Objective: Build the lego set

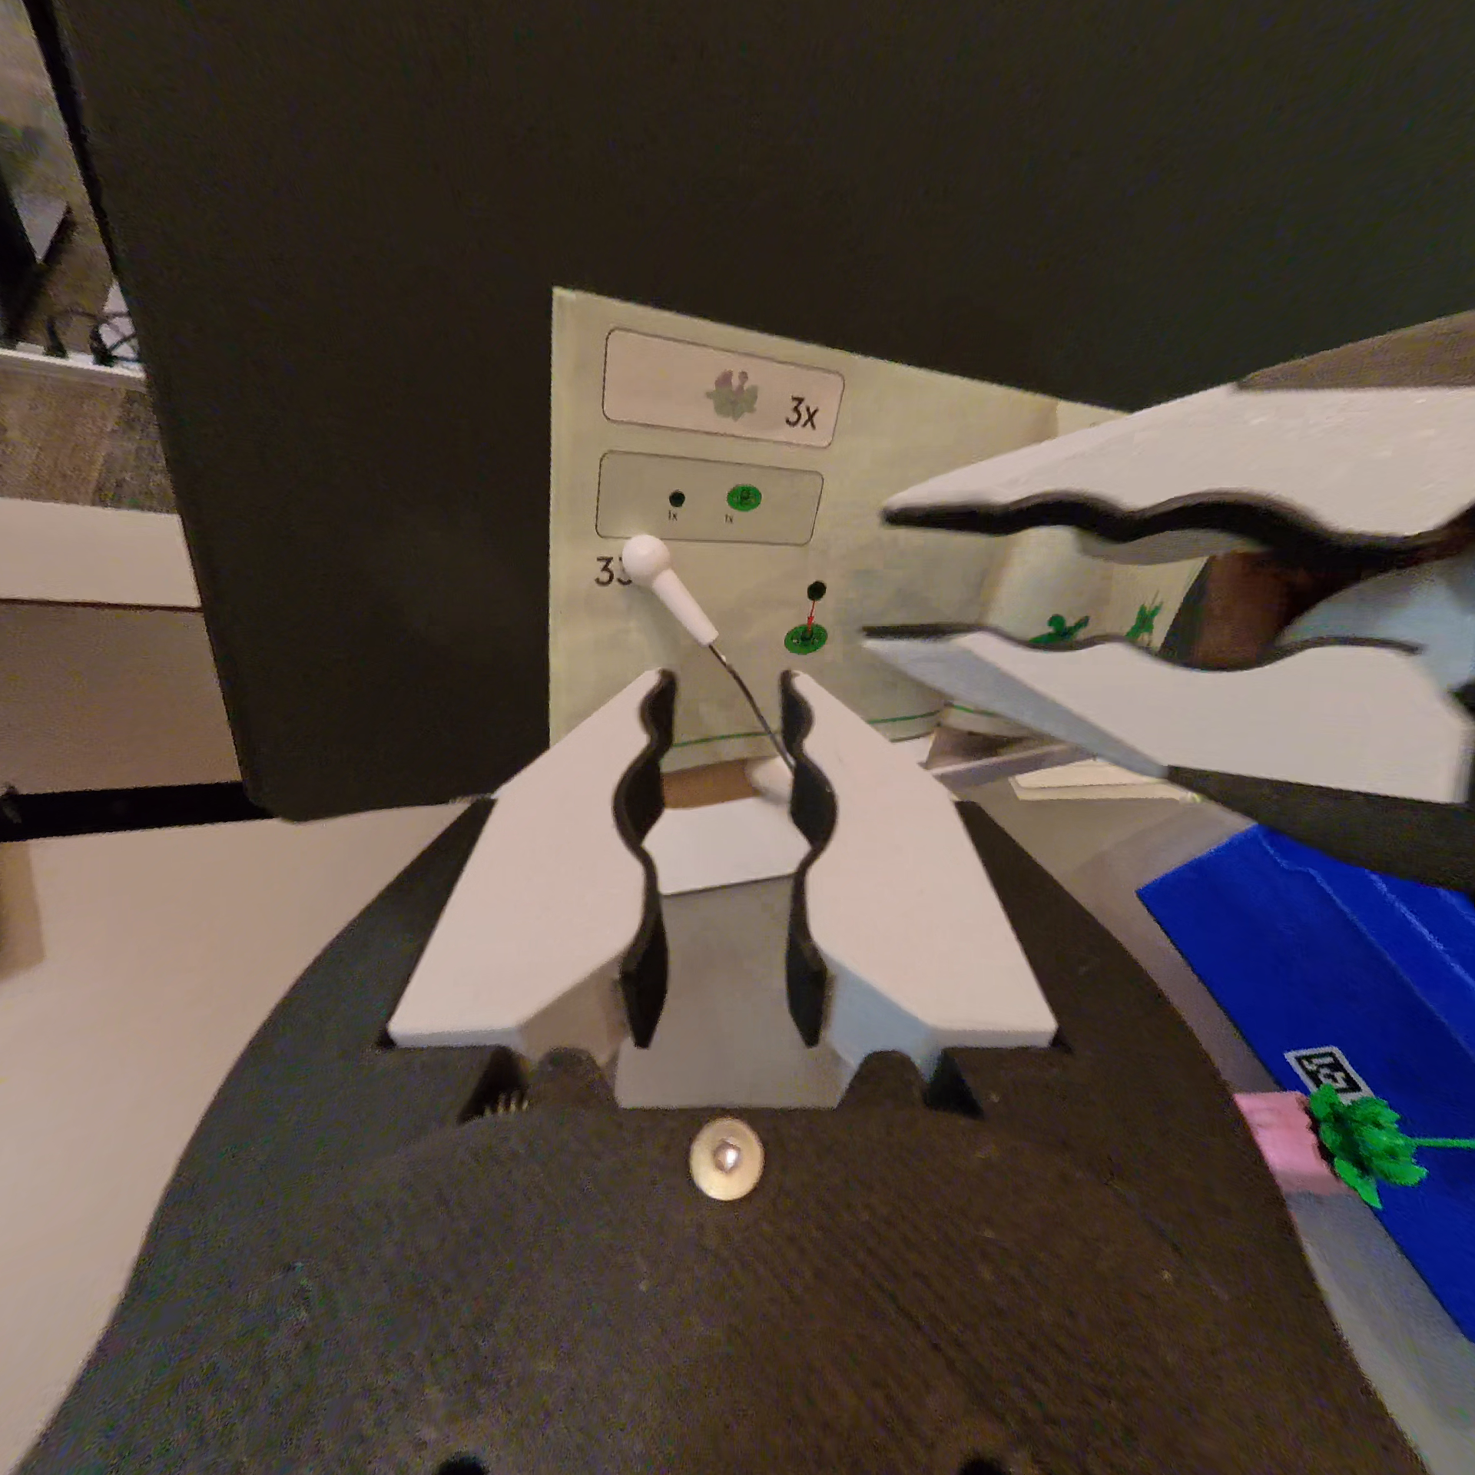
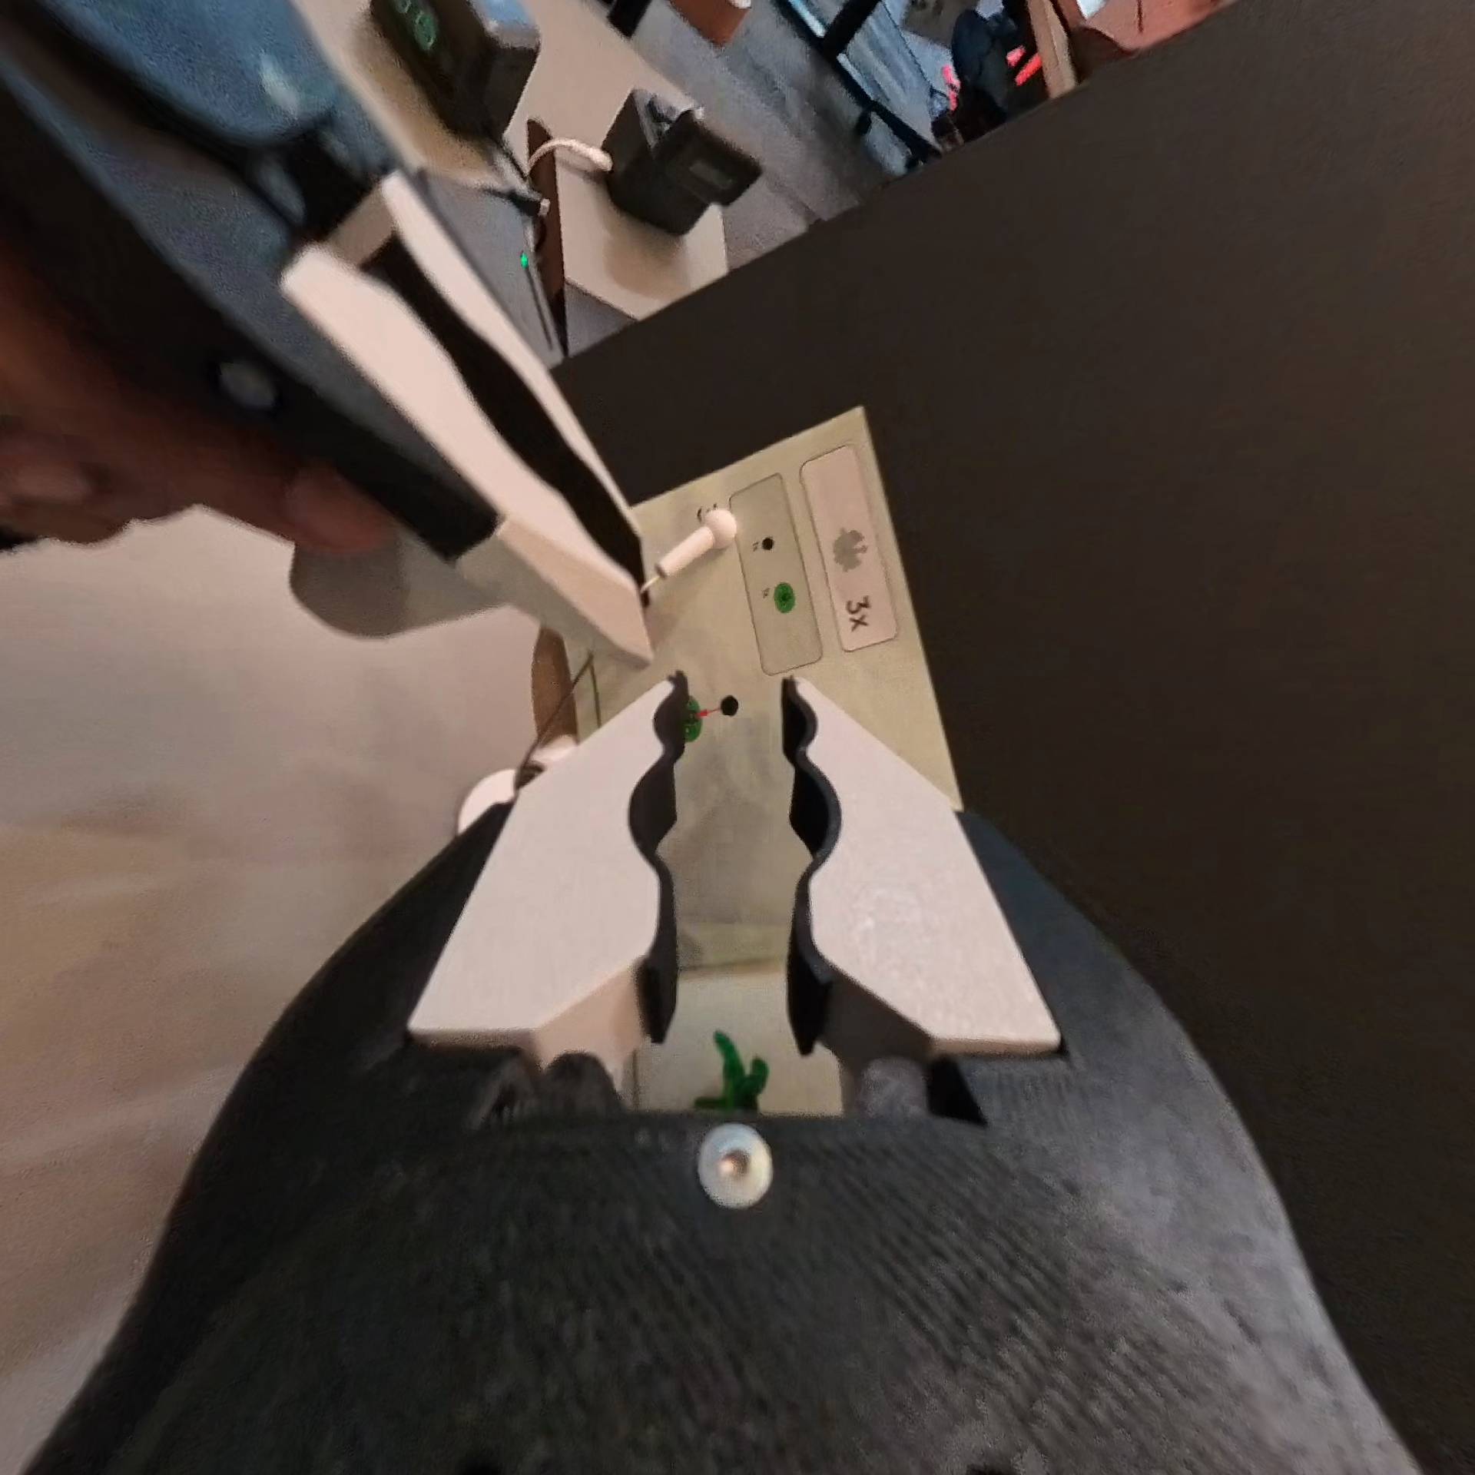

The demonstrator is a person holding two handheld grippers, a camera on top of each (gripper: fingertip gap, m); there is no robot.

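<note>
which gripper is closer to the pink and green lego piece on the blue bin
Left. The pink and green piece sits beside the left gripper; the right gripper is raised beyond it, toward the booklet.

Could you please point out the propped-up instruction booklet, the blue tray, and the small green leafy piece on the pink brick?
Pale green paper instruction booklet point(image 1: 894, 559), left wrist view, open page.
Blue plastic tray point(image 1: 1317, 958), left wrist view, top face.
Green leafy piece point(image 1: 1361, 1145), left wrist view, leaf cluster.
</note>
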